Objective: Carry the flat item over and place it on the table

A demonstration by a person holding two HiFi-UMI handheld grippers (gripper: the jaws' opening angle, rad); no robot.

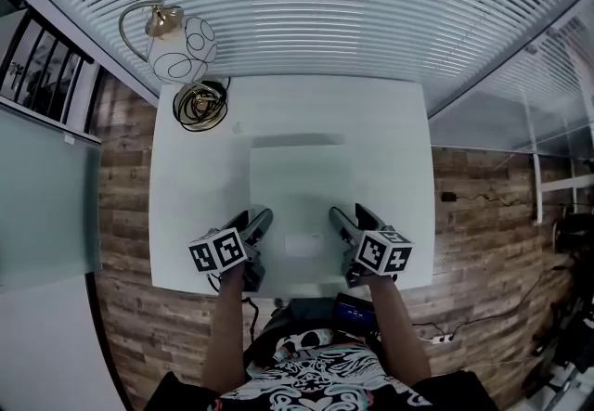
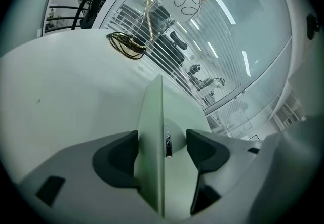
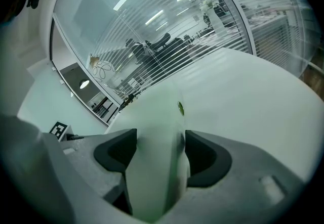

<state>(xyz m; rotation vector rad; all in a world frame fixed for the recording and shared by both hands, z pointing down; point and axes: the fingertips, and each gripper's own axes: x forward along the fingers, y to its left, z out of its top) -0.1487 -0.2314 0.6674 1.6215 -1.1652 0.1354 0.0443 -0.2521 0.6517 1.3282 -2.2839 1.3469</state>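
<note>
The flat item [image 1: 295, 188] is clamped by the fingers of the left gripper [image 1: 252, 218] and right gripper [image 1: 350, 213], over the surface [image 1: 190, 186] at centre frame. Lowering and release are judged still outstanding.

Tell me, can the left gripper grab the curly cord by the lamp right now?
Probably not. The left gripper is shut on the flat item, so its jaws are full, and the cord lies at the far left corner of the table, away from it. It would likely have to let go first.
</note>
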